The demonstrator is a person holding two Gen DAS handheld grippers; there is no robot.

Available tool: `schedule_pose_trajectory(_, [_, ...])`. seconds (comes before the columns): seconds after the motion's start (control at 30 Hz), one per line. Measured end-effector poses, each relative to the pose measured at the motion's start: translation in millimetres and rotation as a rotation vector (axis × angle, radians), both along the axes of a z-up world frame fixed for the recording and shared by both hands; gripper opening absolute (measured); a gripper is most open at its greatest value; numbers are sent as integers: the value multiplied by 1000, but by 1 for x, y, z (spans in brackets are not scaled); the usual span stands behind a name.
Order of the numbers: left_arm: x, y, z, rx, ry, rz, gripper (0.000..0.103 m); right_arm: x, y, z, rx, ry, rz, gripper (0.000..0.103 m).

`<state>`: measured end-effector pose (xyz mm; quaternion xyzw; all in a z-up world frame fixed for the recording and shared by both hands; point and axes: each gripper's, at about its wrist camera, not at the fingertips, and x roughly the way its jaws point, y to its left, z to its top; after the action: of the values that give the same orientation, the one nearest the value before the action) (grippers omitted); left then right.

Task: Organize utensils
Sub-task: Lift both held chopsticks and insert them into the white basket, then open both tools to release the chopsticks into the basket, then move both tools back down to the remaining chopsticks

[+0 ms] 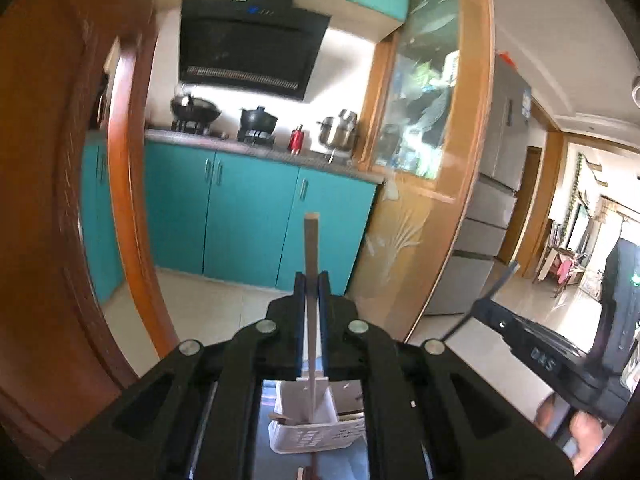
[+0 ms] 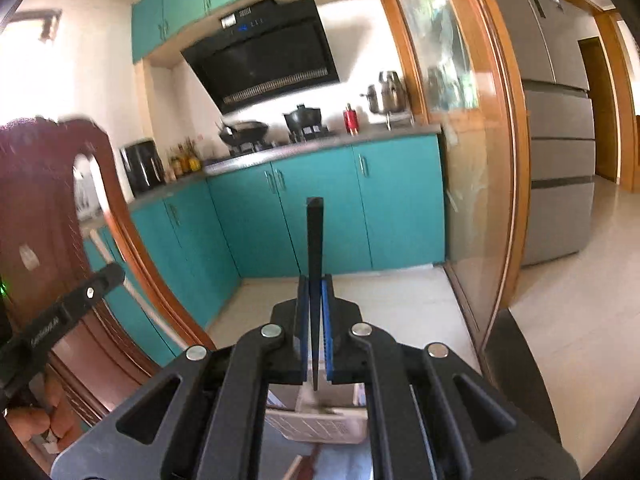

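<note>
Gripping one chopstick in each gripper

Lying below both grippers is a white basket [image 1: 316,436]. The left gripper [image 1: 312,280] fingers are clamping a pale chopstick [image 1: 311,240]; the right gripper [image 2: 315,284] fingers are pinching a black chopstick [image 2: 315,240]. Teal cabinets [image 1: 248,208] are standing beyond.

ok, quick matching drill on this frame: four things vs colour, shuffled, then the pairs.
Things:
1. stick in the left gripper
2. stick in the right gripper
3. basket
4. lower cabinets

Colours:
A. white
B. teal
C. pale grey
D. black

Pairs: 1-C, 2-D, 3-A, 4-B
</note>
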<state>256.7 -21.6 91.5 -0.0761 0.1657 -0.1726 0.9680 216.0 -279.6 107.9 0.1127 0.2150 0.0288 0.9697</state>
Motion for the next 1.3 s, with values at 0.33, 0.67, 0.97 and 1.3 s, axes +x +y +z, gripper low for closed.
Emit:
schedule_pose_trajectory(0.33, [26,4,-88,22,150,9,9,8,0,-74,5,103,14,7])
schedule_pose_trajectory(0.67, [-16,4,-84,52,121,-75,44,-33,8,-65,-58,14,-9,26])
schedule_pose_trajectory(0.97, [-47,-19,-168,335,380,-172,35,-104,51,-79,-101,-22,256,26])
schedule_pose_trajectory(1.3, [-26,-22,-224,453,567,-120,23,-14,44,-247,32,711,228,27])
